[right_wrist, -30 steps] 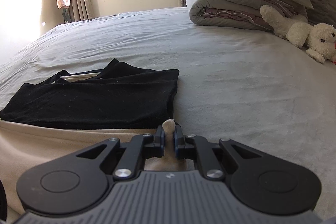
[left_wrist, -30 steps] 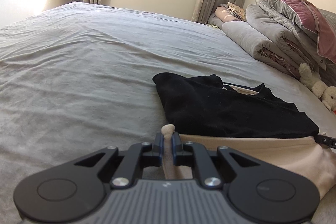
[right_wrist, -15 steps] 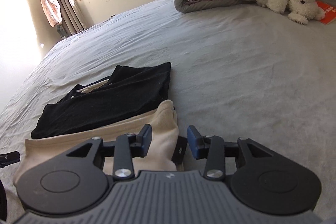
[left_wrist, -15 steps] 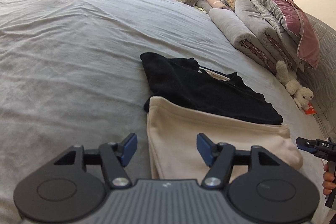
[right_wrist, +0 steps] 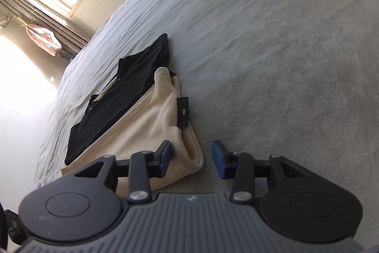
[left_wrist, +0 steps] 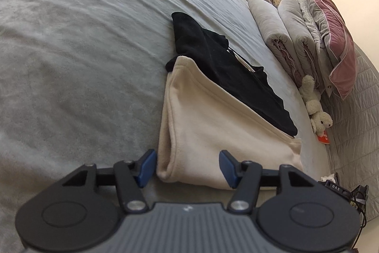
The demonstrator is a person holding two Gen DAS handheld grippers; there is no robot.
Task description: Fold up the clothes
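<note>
Folded cream garment on the grey bed, both grippers let go.

Left wrist view: the left gripper (left_wrist: 187, 167) has jaws apart, narrowed a little after opening; the cream garment (left_wrist: 213, 125) lies behind them, its near corner in the gap, unpinched, overlapping the black garment (left_wrist: 227, 70) on the bed (left_wrist: 71, 51).
Right wrist view: the right gripper (right_wrist: 191, 159), just opened partway, frames the cream garment's (right_wrist: 146, 134) corner; neither pad presses it. A black tag (right_wrist: 182, 116) hangs at its edge.

Left gripper (left_wrist: 187, 166) and right gripper (right_wrist: 191, 158) released from pinched cream fleece garment (left_wrist: 213, 125), jaws just parted, pulled back, rolled sideways
</note>
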